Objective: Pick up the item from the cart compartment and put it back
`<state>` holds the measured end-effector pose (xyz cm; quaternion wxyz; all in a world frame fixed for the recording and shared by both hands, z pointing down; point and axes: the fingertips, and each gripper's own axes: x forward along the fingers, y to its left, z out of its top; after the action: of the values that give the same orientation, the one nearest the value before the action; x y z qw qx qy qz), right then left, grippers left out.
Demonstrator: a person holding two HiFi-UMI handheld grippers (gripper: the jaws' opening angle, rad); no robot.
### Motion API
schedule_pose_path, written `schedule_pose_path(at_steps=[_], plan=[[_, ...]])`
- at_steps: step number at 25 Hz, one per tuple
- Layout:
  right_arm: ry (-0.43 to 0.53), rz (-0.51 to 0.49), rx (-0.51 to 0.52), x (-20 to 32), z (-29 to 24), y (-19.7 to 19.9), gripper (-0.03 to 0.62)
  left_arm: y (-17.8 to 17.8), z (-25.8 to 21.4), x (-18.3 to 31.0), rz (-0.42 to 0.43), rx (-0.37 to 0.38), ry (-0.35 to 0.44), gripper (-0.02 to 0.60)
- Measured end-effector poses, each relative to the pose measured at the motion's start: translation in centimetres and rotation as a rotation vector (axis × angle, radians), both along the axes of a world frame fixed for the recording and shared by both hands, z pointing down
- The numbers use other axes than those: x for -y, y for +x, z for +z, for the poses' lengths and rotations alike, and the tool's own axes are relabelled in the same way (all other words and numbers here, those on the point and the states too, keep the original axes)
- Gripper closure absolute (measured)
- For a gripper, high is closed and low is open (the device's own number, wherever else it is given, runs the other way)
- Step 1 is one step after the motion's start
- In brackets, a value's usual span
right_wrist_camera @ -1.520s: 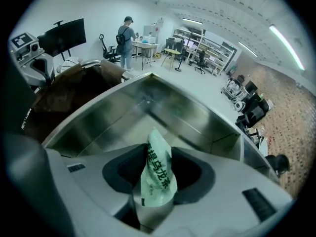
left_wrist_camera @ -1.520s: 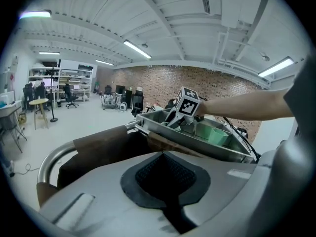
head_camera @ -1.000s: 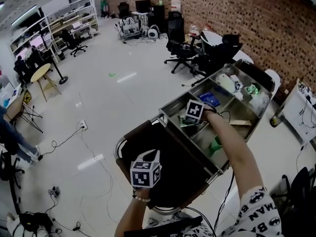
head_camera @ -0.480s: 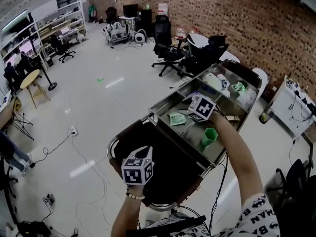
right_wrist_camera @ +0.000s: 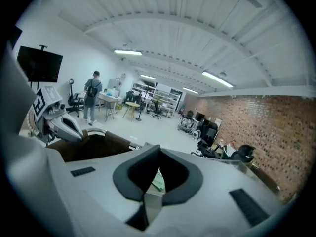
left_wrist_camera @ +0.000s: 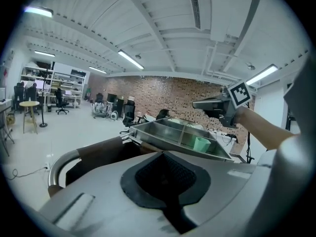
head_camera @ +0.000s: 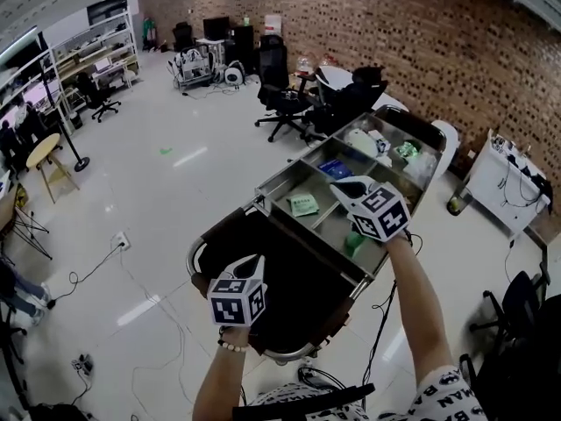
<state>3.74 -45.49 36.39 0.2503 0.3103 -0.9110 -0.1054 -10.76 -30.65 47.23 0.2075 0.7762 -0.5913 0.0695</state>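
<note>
My right tool (head_camera: 337, 189): its jaws have just closed together with nothing between them. It hangs in the air above the metal tray and touches nothing.
My left tool (head_camera: 253, 263): jaws together and empty. I hold it over the dark end of the cart, near the curved handle (head_camera: 195, 258).
Green packet (head_camera: 303, 203): lies flat on the bottom of a tray compartment at the end next to the dark part. It is clear of both tools.
Green cup (head_camera: 354, 243): upright in the compartment beside the packet's, right below my right tool's marker cube, which hides part of it.
Blue packet (head_camera: 335, 168): in the compartment beyond the green packet's.
Far compartments: pale and green items, too small for me to tell.
Cart (head_camera: 279, 181): its metal tray is split by dividers. It stands on a glossy white floor (head_camera: 175, 191) near a brick wall (head_camera: 421, 42), with office chairs (head_camera: 276, 103) beyond.
</note>
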Motion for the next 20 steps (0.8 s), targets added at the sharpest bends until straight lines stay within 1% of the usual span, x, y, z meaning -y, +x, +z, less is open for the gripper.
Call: schedule_pose_path(at_steps=[2, 4, 9, 14, 20], plan=[[0.011, 0.053, 0.078, -2.0, -1.2, 1.0, 0.591, 0.2, -0.6, -0.6, 0.005, 0.000, 0.019, 0.578], [0.026, 0.099, 0.133, -4.0, -1.8, 2.0, 0.590, 0.3, -1.0, -1.2, 0.009, -0.002, 0.045, 0.578], [0.062, 0.142, 0.243, -9.4, -2.4, 3.2, 0.589, 0.3, -1.8, -3.2, 0.011, -0.001, 0.099, 0.578], [0.092, 0.170, 0.295, -14.9, -2.0, 4.0, 0.589, 0.6, -1.8, -6.4, 0.018, 0.005, 0.123, 0.578], [0.066, 0.218, 0.330, -20.6, 0.5, 5.0, 0.589, 1.1, -1.1, -9.6, 0.028, 0.010, 0.124, 0.578]])
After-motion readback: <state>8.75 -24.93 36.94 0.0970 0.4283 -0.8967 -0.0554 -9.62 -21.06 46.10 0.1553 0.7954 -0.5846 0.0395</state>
